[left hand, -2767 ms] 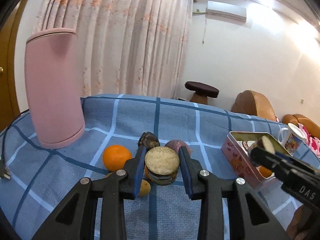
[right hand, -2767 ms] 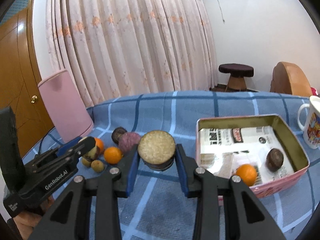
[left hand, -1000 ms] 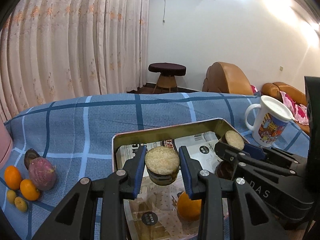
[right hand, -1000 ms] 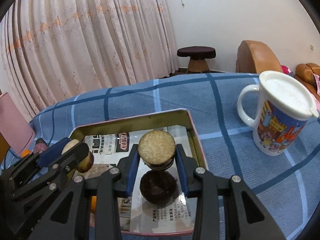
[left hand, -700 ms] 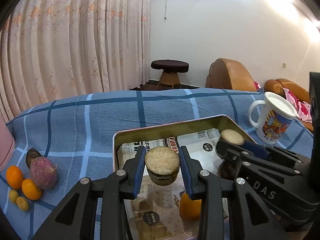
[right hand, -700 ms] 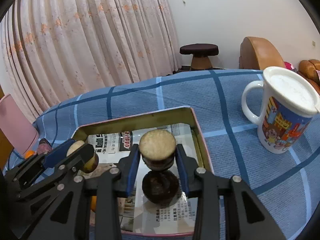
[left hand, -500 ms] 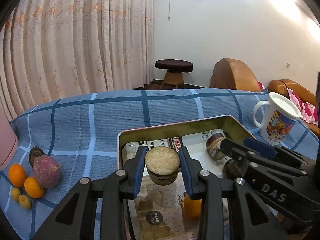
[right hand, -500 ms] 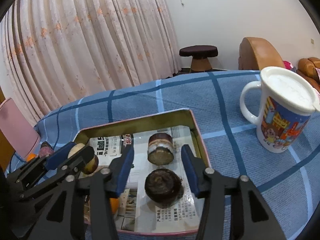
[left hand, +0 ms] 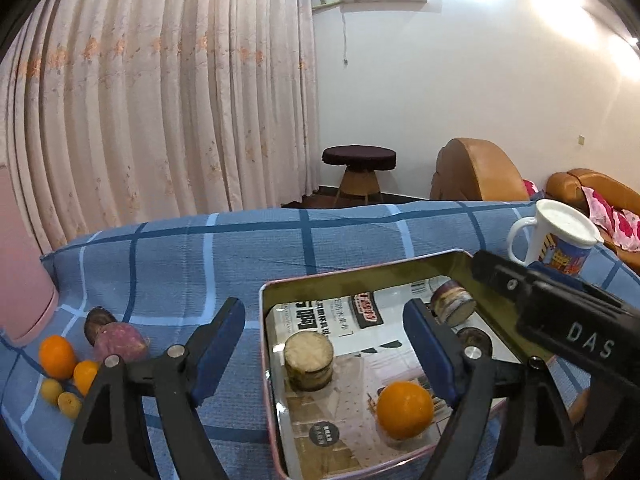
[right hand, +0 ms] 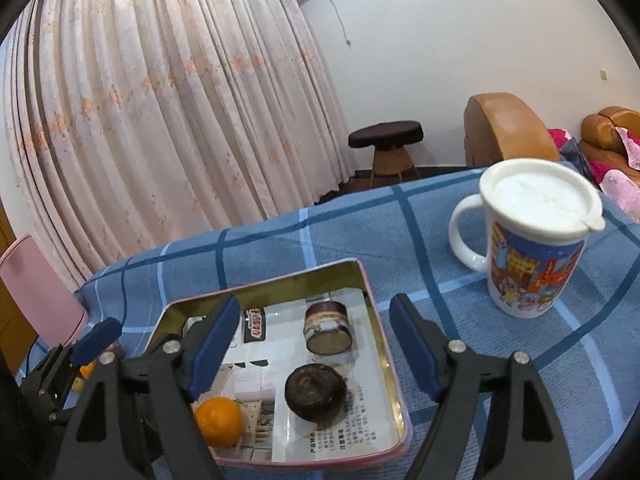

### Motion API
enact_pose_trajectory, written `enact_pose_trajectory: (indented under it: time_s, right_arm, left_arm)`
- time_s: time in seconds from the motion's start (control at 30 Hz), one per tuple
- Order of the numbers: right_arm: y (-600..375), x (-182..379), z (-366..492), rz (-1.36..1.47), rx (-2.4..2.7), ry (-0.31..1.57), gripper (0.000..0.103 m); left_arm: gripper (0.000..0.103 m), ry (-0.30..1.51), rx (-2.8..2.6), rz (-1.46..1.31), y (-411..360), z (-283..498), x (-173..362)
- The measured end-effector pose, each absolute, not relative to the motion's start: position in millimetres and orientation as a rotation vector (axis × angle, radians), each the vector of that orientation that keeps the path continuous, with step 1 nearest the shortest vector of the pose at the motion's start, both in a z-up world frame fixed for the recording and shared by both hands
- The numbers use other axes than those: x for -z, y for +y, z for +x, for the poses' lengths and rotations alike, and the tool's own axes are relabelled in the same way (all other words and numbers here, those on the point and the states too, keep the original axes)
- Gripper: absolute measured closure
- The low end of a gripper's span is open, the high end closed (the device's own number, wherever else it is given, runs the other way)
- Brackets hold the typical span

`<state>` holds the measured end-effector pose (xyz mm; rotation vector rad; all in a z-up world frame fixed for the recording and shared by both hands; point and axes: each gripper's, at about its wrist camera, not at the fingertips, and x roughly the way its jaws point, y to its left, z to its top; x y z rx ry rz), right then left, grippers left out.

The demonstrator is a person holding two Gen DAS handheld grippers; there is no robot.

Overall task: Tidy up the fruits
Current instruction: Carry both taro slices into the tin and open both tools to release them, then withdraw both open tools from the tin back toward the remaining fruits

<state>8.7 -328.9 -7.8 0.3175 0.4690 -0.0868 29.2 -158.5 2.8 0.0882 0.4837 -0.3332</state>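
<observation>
While loose oranges [left hand: 58,356] and a purple fruit [left hand: 120,342] are waiting on the blue checked cloth [left hand: 240,252], the left gripper [left hand: 324,354] is hanging over the tin tray [left hand: 360,274], jaws just spreading, released, above an upright cut piece [left hand: 309,360]; the right gripper [right hand: 312,342], likewise just widening, is hovering empty over a tipped piece [right hand: 328,332].

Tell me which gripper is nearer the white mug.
Right. The right gripper hangs over the tin's end beside the mug; the left gripper is over the tin's far end.
</observation>
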Motion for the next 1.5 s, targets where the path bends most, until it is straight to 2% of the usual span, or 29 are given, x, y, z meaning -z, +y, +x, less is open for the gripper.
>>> enact_pose_trajectory:
  time_s: [0.2, 0.33, 0.43, 0.87, 1.5]
  right_arm:
    - [-327, 2, -2, 0.274, 0.152, 0.398, 0.014]
    - [-326, -4, -12, 0.240, 0.200, 0.328, 0.004]
    - [-322, -6, -19, 0.210, 0.227, 0.286, 0.001]
    - [-307, -8, -26, 0.142, 0.249, 0.266, 0.001]
    - [-295, -3, -43, 0.218, 0.248, 0.270, 0.001]
  left_arm:
    - [0.021, 0.484, 0.281, 0.053, -142, 32, -2]
    - [0.021, 0.456, 0.240, 0.066, -134, 27, -2]
    - [0.021, 0.449, 0.217, 0.070, -128, 26, -2]
    - [0.021, 0.447, 0.174, 0.056, -109, 20, 1]
    - [0.021, 0.425, 0.107, 0.077, -93, 7, -1]
